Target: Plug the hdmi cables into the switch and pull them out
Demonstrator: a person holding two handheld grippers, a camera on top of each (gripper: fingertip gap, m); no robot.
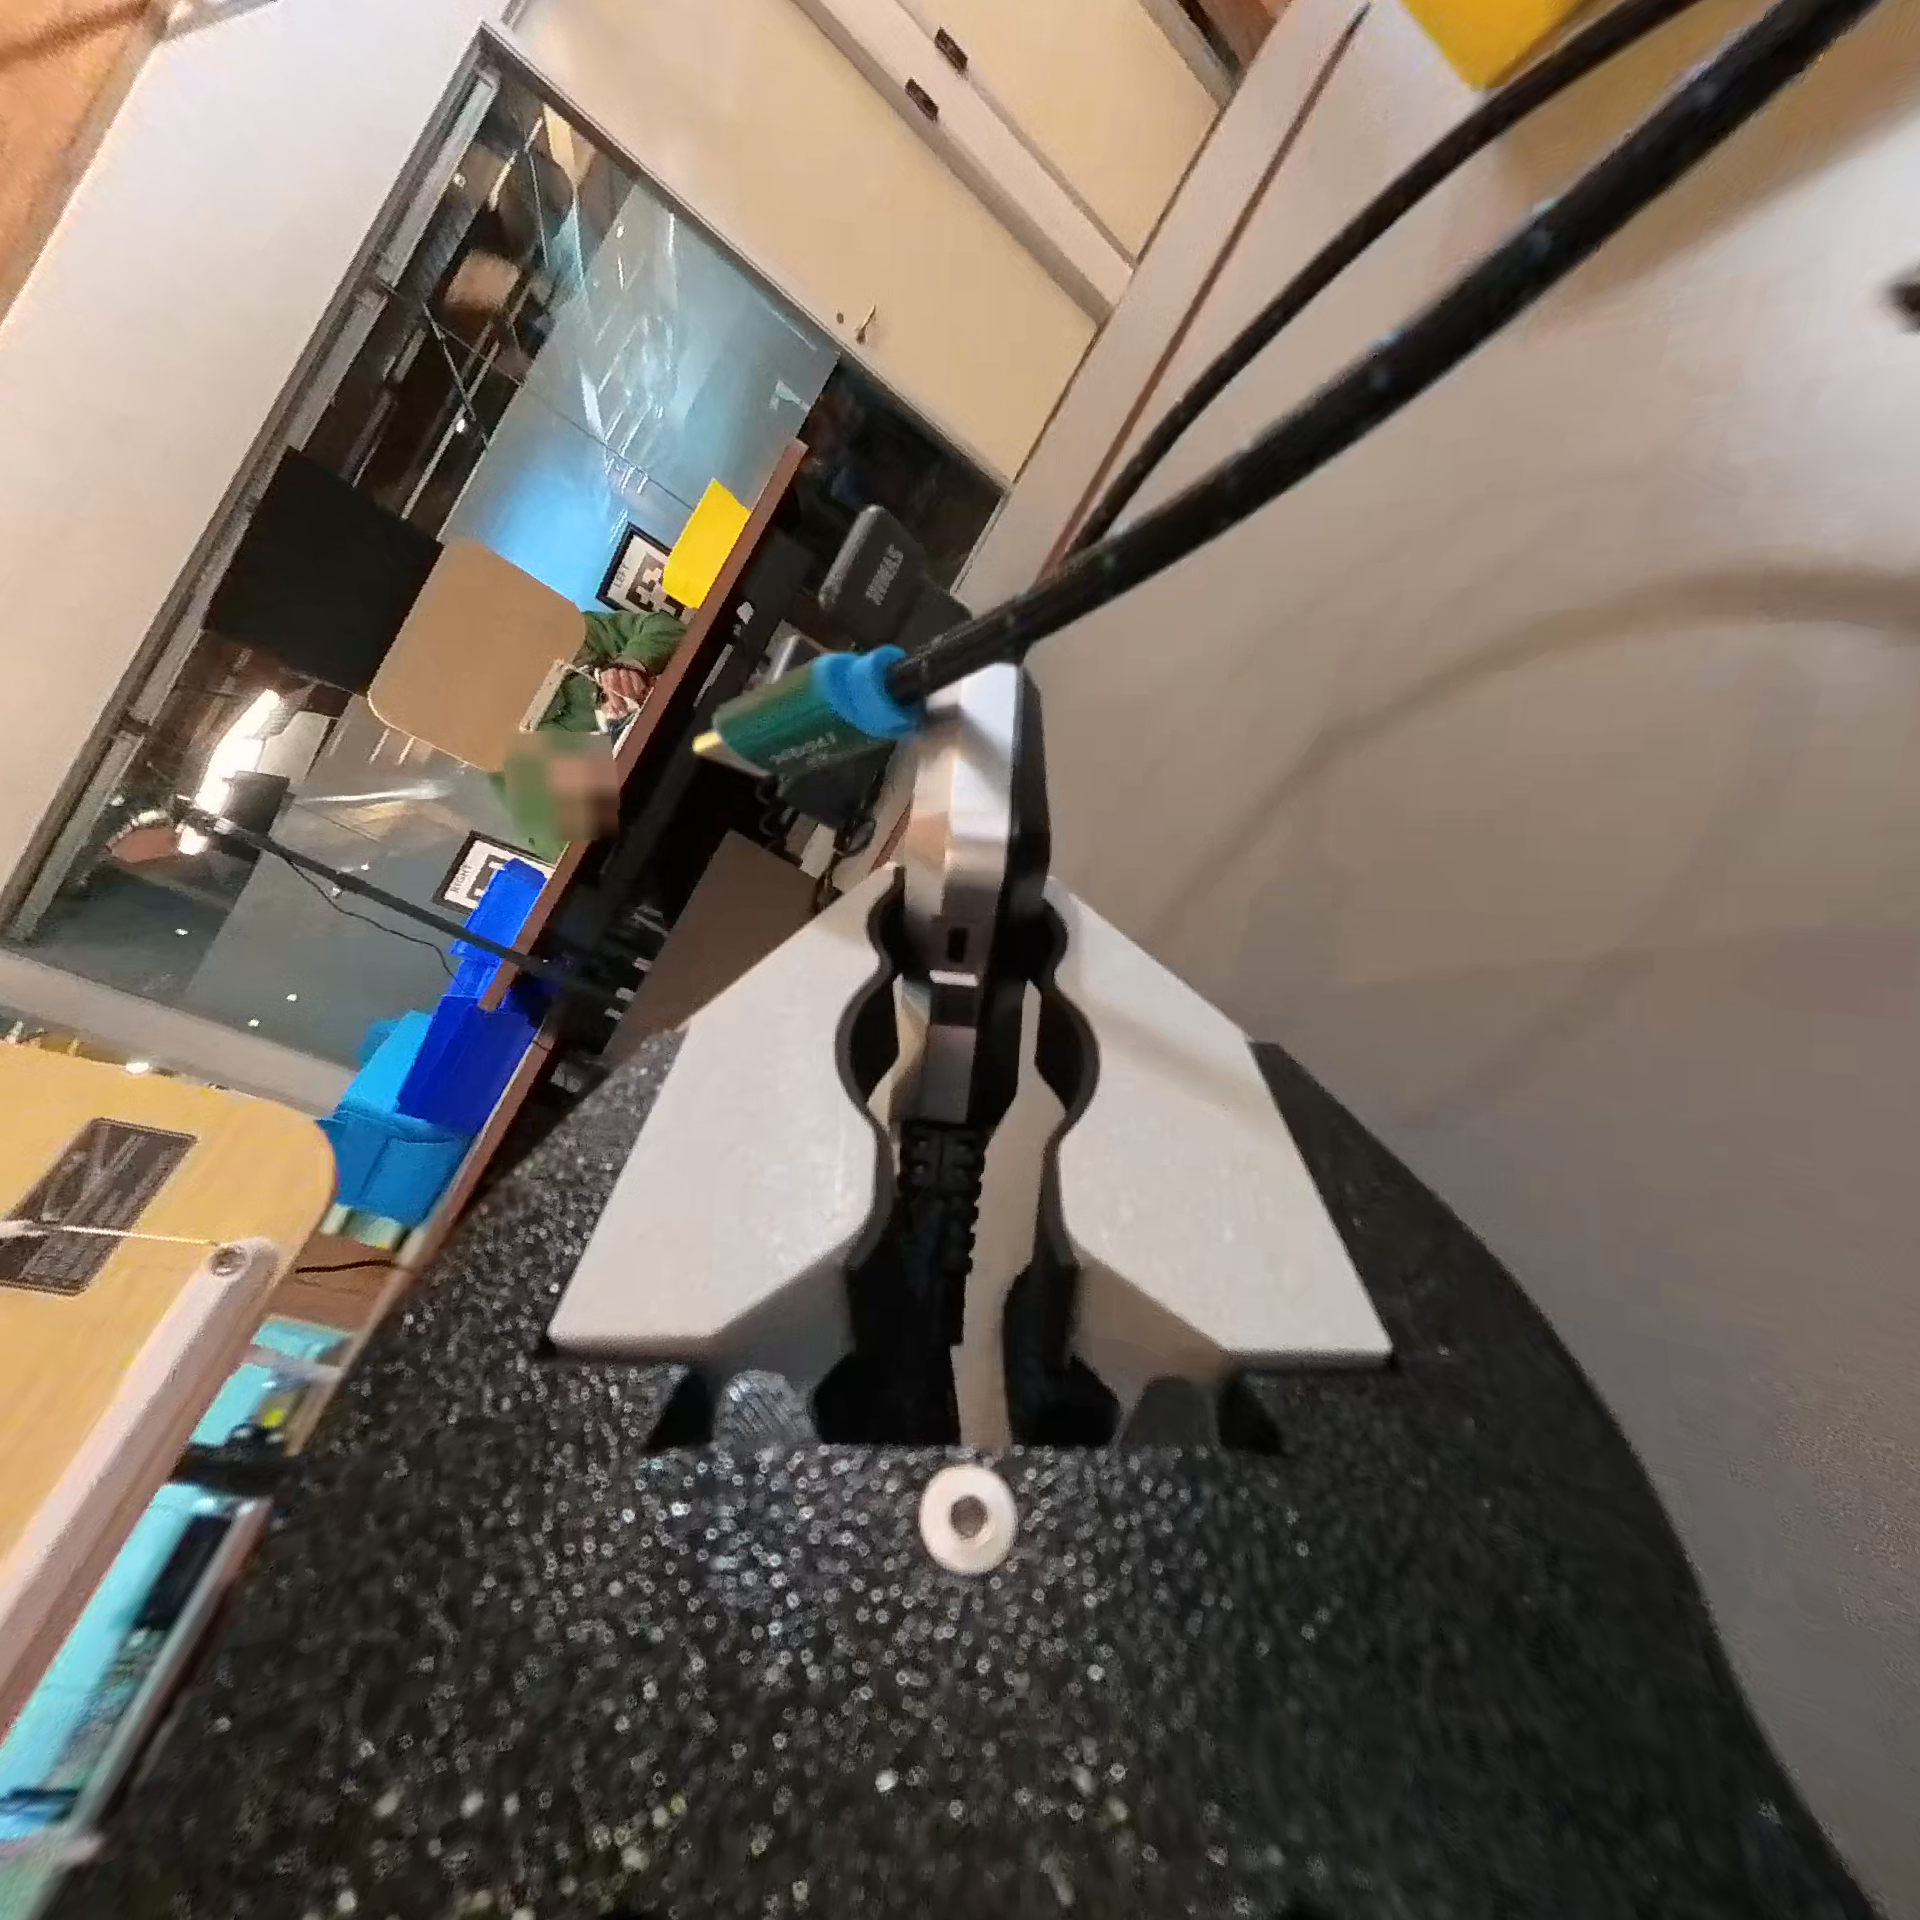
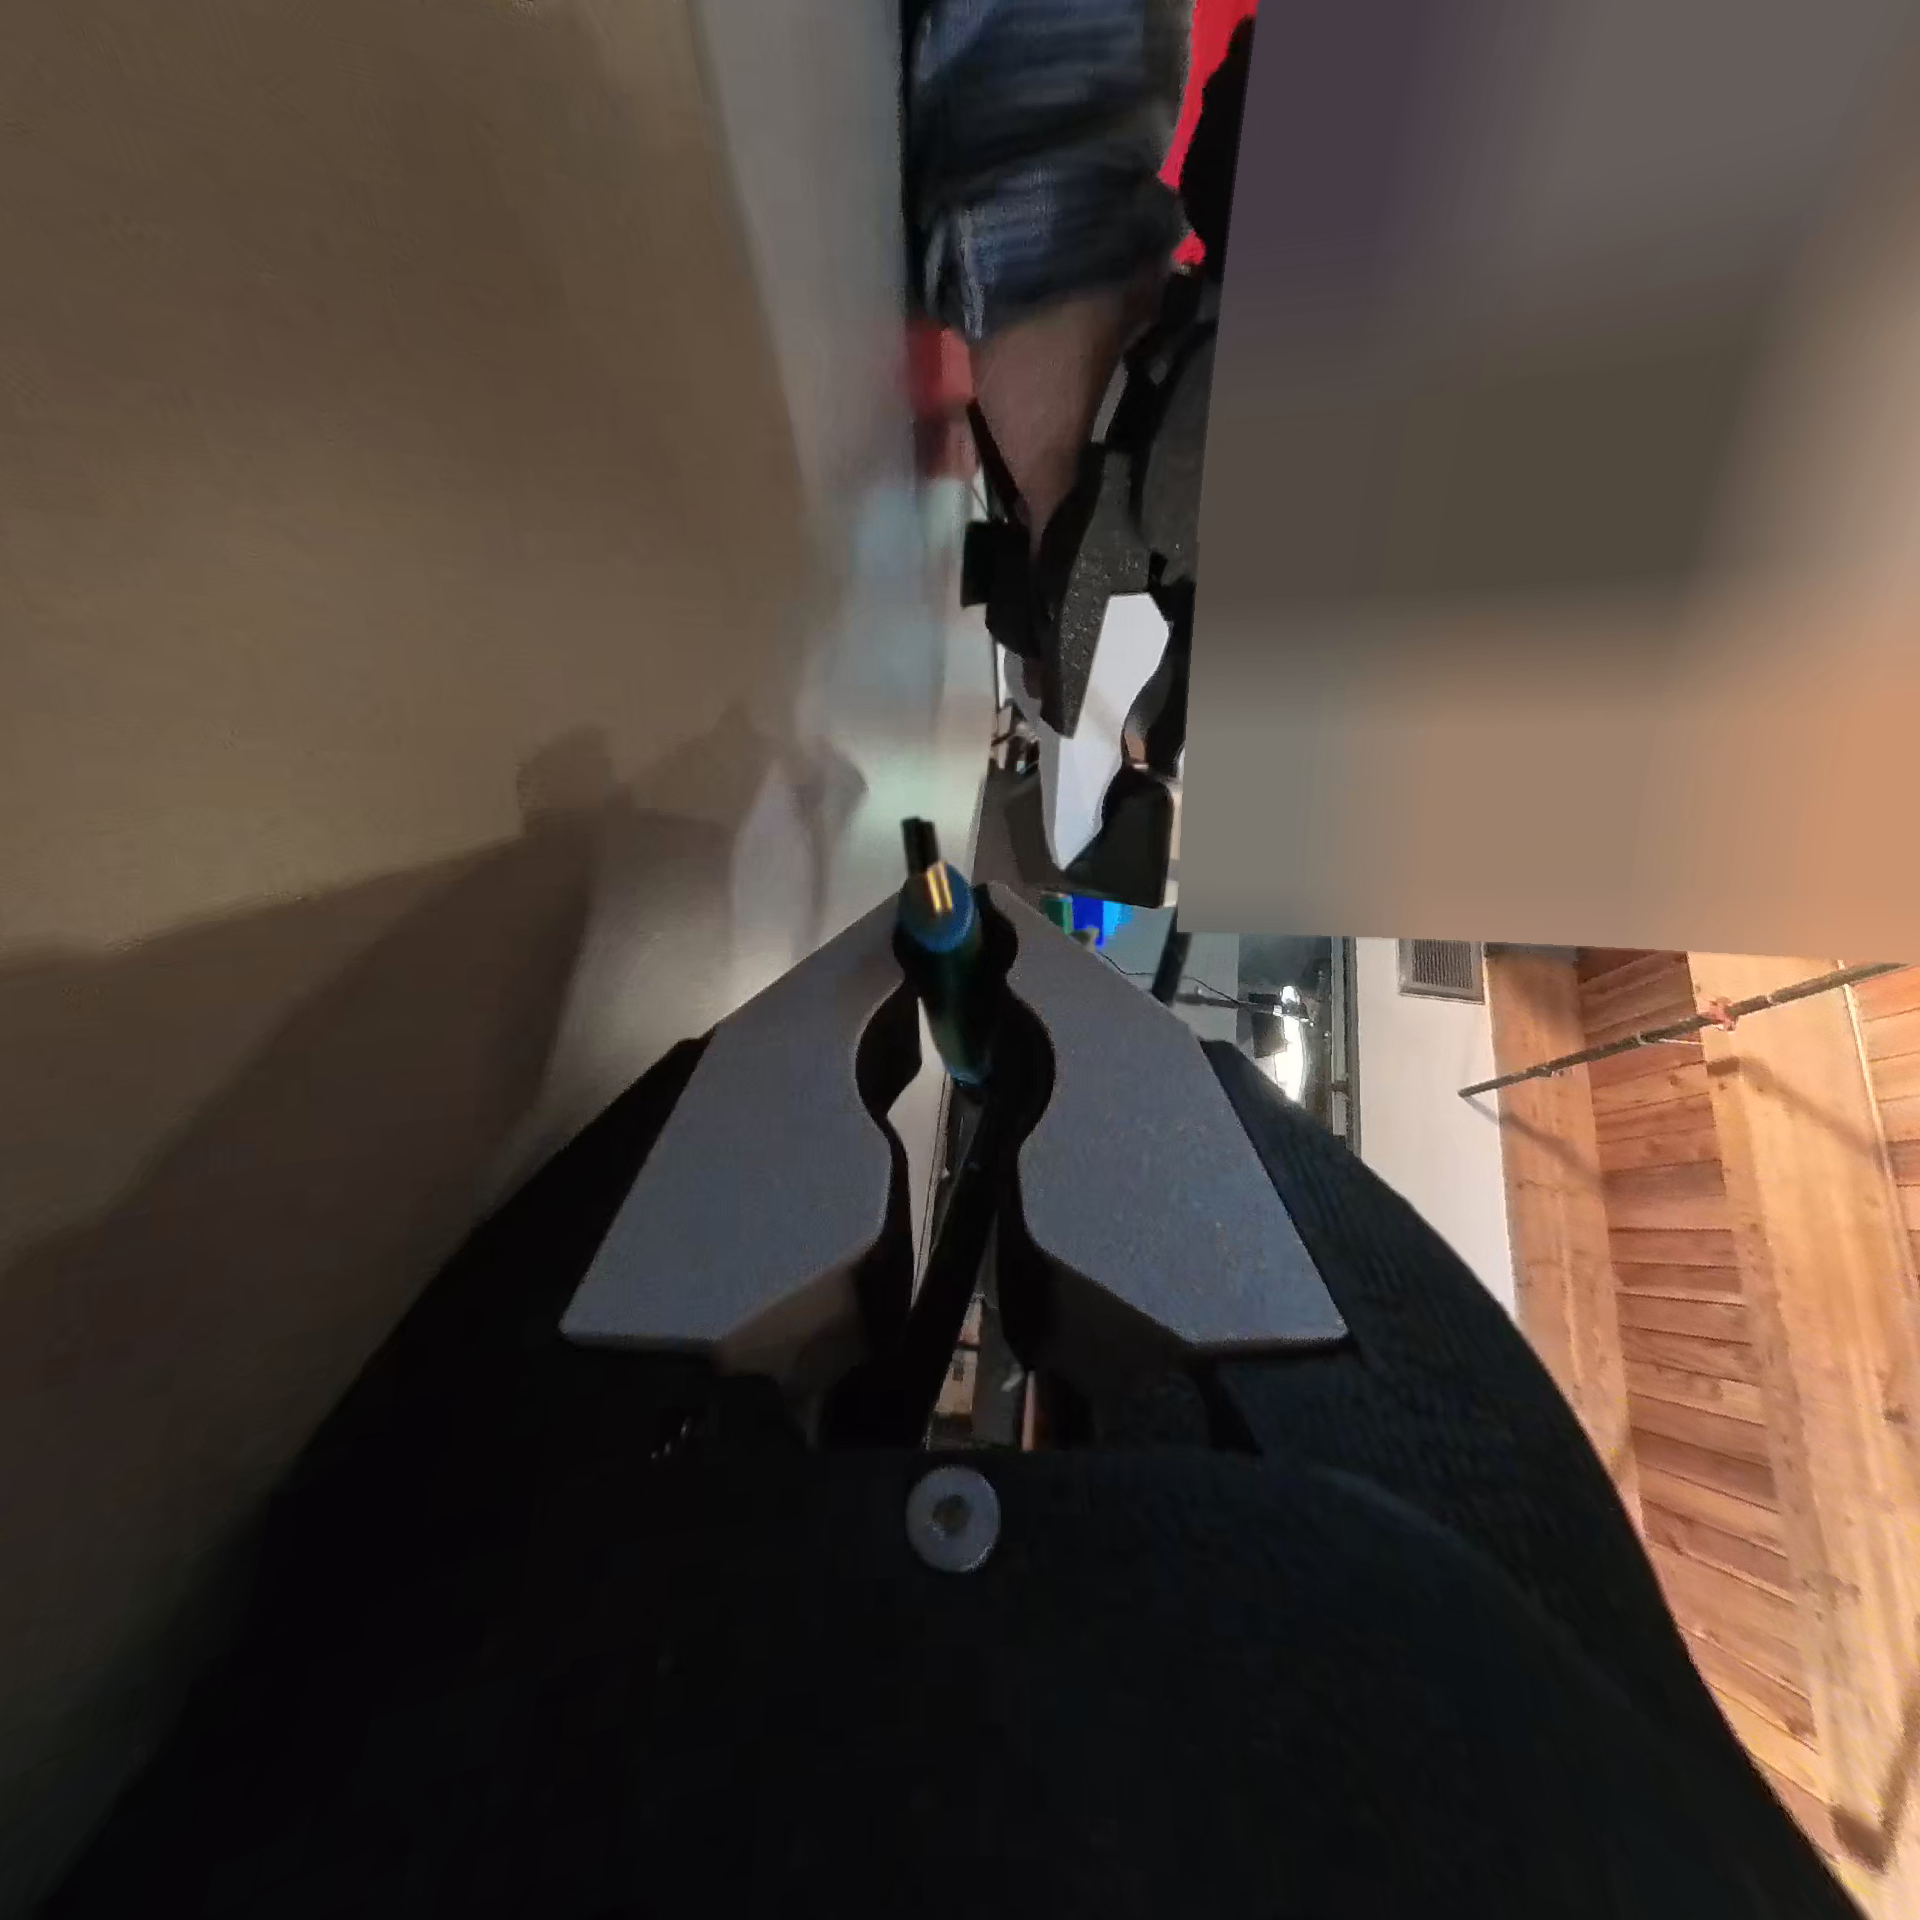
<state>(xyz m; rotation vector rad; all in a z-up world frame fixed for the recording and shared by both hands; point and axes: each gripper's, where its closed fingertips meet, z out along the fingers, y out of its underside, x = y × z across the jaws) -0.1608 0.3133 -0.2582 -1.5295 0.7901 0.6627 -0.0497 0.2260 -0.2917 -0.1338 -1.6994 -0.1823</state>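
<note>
My left gripper (image 1: 971,899) is shut on the HDMI switch (image 1: 982,769), a flat silver and black box seen edge-on, with a black ribbed cable end (image 1: 945,1174) between the fingers. A teal HDMI plug with a blue collar (image 1: 805,717) on a black cable (image 1: 1351,405) sits unplugged at the switch's far end, its gold tip pointing away. A second black cable (image 1: 1299,281) runs beside it. My right gripper (image 2: 951,920) is shut on another teal and blue HDMI plug (image 2: 951,987), gold tip forward. The left gripper (image 2: 1086,623) shows farther off in the right wrist view.
The white tabletop (image 1: 1507,883) fills the right of the tilted left wrist view. A yellow box (image 1: 1486,31) stands at its far end. Behind are another desk edge (image 1: 665,727), blue bins (image 1: 457,1049) and a seated person in green (image 1: 613,665). A wooden wall (image 2: 1714,1299) is on the right. My hands' fingertips stand some 15 cm from each other.
</note>
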